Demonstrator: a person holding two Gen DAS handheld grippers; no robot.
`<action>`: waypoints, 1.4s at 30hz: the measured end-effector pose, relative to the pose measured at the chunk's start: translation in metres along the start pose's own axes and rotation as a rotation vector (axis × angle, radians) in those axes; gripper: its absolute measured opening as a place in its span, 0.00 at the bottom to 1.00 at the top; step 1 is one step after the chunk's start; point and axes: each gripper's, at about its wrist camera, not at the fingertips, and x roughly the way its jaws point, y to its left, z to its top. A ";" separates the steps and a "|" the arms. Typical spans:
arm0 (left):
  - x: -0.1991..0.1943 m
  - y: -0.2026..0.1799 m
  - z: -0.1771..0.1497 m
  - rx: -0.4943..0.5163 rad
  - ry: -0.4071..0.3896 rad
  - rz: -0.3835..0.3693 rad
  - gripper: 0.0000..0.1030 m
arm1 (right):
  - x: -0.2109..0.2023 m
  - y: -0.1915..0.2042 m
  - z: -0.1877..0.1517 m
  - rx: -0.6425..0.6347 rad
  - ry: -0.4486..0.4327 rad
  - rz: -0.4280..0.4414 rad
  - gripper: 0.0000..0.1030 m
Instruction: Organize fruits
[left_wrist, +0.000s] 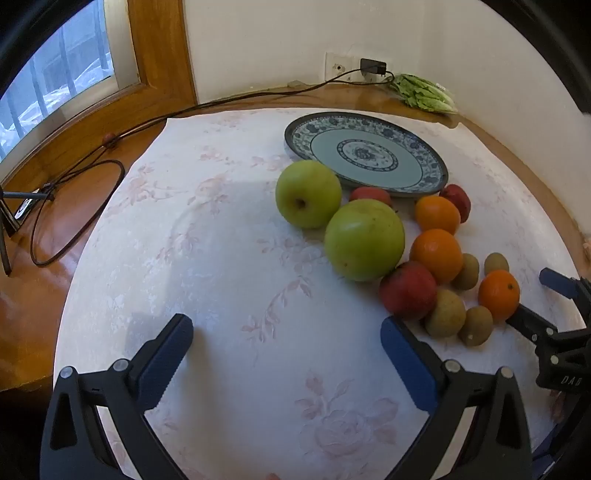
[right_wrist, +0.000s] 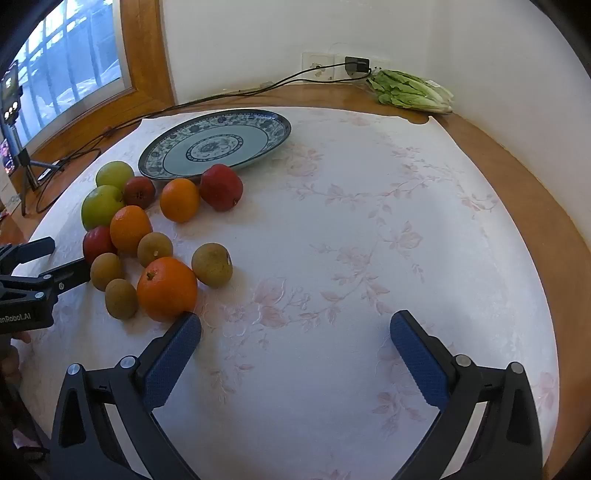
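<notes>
fruit sits in a loose pile on the white floral tablecloth (right_wrist: 369, 229), right beside the blue patterned plate (left_wrist: 424, 173), which has nothing on it. left gripper (left_wrist: 286, 334) is spread wide over bare cloth, nothing between the pads. right gripper (right_wrist: 295, 325) is just as wide and holding nothing, its left pad right at the nearest orange (right_wrist: 167, 288); can't tell if they touch. in the left view one red apple (left_wrist: 370, 193) is mostly hidden behind the big green apple (left_wrist: 364, 239), and the right gripper is cut off at the frame edge. lettuce (right_wrist: 412, 91) lies by the wall.
</notes>
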 end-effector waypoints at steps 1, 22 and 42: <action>0.000 0.000 0.000 -0.003 0.010 0.002 1.00 | 0.000 0.000 0.000 -0.001 0.000 -0.002 1.00; 0.001 -0.002 -0.004 -0.003 -0.013 0.003 1.00 | 0.000 0.001 0.000 0.000 0.002 -0.001 1.00; 0.000 -0.002 0.001 0.002 -0.006 0.002 1.00 | 0.000 0.001 -0.002 0.000 0.006 -0.001 1.00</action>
